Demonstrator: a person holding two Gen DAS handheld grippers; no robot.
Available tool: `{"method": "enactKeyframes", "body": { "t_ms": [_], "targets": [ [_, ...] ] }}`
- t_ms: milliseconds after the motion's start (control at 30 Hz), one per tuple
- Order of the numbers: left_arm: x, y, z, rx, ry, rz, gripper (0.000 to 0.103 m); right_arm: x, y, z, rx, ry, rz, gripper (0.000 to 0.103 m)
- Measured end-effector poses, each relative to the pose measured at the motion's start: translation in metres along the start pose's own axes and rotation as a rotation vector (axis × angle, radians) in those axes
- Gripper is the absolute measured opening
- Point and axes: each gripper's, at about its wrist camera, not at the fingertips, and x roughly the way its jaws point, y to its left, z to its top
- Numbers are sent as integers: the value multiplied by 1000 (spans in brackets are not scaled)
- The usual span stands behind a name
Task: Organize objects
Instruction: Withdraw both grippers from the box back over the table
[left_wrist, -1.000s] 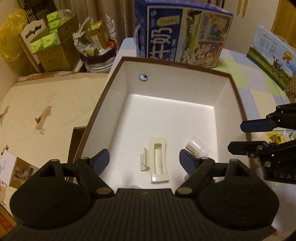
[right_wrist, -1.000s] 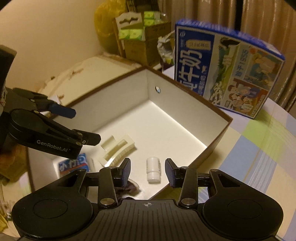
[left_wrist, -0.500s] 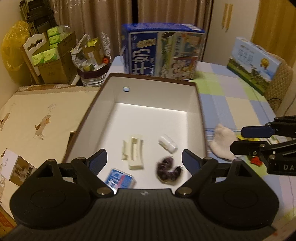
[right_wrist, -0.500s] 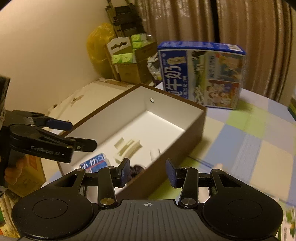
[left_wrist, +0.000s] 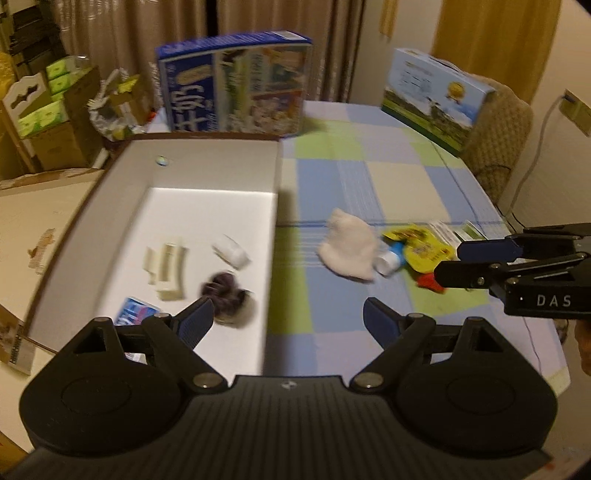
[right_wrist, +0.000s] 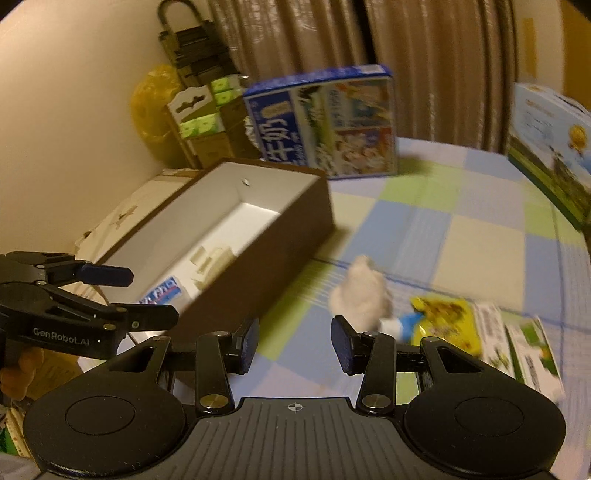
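Observation:
A brown box (left_wrist: 271, 236) with a white inside stands at the table's left; it holds a cream hair clip (left_wrist: 168, 264), a small white bottle (left_wrist: 231, 253), a dark scrunchie (left_wrist: 227, 295) and a blue packet (left_wrist: 135, 310). On the checked cloth to its right lie a pale fluffy item (left_wrist: 349, 249), a blue-and-white tube (left_wrist: 389, 260), a yellow packet (left_wrist: 419, 245) and white-green packets (right_wrist: 524, 350). My left gripper (left_wrist: 288, 319) hovers open and empty over the box's near right corner. My right gripper (right_wrist: 293, 345) is open and empty, just short of the fluffy item (right_wrist: 360, 299).
A tall blue milk carton box (left_wrist: 234, 83) stands behind the brown box and a second printed box (left_wrist: 436, 98) at the far right. Cardboard boxes with green packs (left_wrist: 48, 122) and a yellow bag (right_wrist: 153, 107) crowd the far left. The table edge curves at right.
Both grippers have pulled back and swung right, away from inside the box; the loose items on the cloth have come into view. Both stay open and empty.

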Motion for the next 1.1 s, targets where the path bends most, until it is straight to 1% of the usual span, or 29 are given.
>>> {"method": "enactKeyframes", "body": {
  "t_ms": [200,400,600,767,1100],
  "targets": [
    [12,-34,-8,29,38,-37,86,-22,-31,-25,61,26,-41,41],
    [26,-61,-13,47,71,-50,86,-41,-59,-46,110,54,-77,41],
    [38,-76,-15,39,99,-49,86,-53,-86,-62,147,80,-110,41],
    [49,-85,-15,35,123,-45,86,-55,-105,-67,169,93,-145,41],
    [71,-96,-11,17,139,-15,86,-53,-157,-74,195,79,-265,41]
  ]
}}
